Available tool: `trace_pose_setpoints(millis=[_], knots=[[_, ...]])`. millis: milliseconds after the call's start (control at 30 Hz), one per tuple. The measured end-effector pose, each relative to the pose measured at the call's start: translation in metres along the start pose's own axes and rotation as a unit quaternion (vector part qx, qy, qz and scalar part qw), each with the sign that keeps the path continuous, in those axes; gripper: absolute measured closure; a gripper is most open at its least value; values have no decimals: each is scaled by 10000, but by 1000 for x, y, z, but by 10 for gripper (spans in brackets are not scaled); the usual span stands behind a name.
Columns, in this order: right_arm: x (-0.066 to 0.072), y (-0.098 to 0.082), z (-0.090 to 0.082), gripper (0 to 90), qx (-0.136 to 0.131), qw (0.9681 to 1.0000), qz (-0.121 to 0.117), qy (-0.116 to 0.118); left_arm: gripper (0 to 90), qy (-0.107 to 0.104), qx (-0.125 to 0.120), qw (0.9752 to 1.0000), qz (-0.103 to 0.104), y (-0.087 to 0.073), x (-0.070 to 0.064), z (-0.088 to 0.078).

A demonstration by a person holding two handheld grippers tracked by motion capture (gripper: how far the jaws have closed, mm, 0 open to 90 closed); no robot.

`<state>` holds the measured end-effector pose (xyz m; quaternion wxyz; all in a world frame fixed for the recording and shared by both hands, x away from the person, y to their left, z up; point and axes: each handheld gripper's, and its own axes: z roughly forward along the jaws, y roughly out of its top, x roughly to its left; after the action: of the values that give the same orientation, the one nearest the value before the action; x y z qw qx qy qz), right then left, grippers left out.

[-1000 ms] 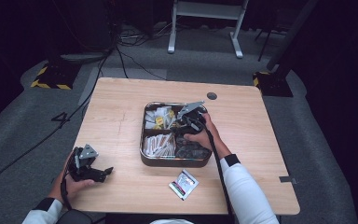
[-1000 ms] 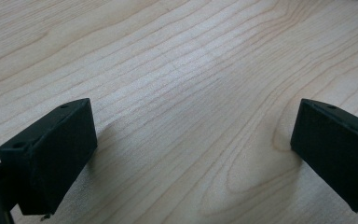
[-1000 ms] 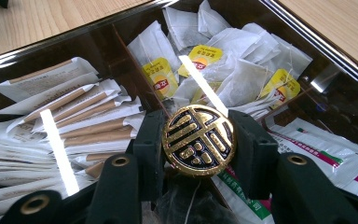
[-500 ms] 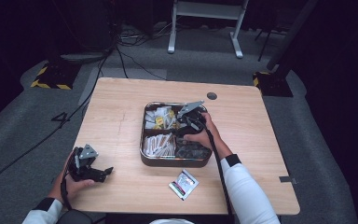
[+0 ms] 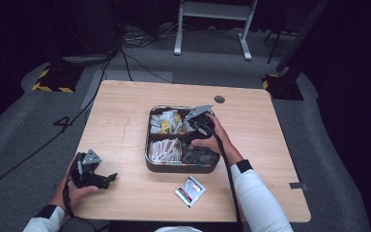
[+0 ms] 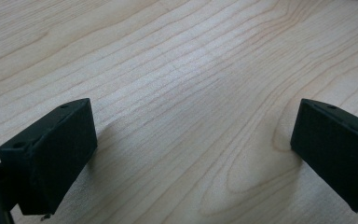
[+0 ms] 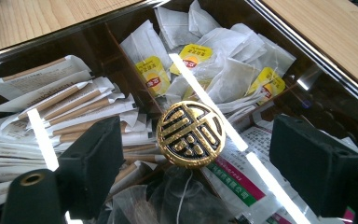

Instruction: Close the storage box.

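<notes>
With the glass lid's round gold-and-black knob framed between the right tool's spread, empty jaws, the dark compartmented metal box seems unopened, while the left tool rests open on the light wooden table.

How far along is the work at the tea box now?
Done: perhaps only the white sachet lying on the wooden table beside the dark metal box. In hand: the right claw stands open around the round gold knob of the clear lid, not gripping yet. Left: probably closing and lifting; the left claw is open, empty.
</notes>
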<state>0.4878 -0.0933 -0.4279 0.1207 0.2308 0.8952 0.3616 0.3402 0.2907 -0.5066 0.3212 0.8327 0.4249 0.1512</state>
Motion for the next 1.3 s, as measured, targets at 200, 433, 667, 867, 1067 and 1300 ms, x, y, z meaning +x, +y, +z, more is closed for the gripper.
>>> trace_pose_setpoints(millis=[200,433,667,867,1067,1300], knots=[[0,-1,-9,195,-17,10000,-10,-3,5,3,-2,10000,-3,0,0,0],[-4,-8,-26,209,22,9999,-66,-157,5,4,0,10000,-3,0,0,0],[-6,-15,-42,214,4,9996,-81,-278,5,3,0,10000,-2,0,0,0],[-7,-21,-56,217,-7,9991,-123,-398,5,4,-1,10000,-3,0,0,0],[-7,-29,-67,219,29,9988,-149,-475,5,6,-1,10000,-8,0,0,0],[-6,-36,-78,221,83,9978,-222,-626,5,7,-1,10000,-6,0,0,0]])
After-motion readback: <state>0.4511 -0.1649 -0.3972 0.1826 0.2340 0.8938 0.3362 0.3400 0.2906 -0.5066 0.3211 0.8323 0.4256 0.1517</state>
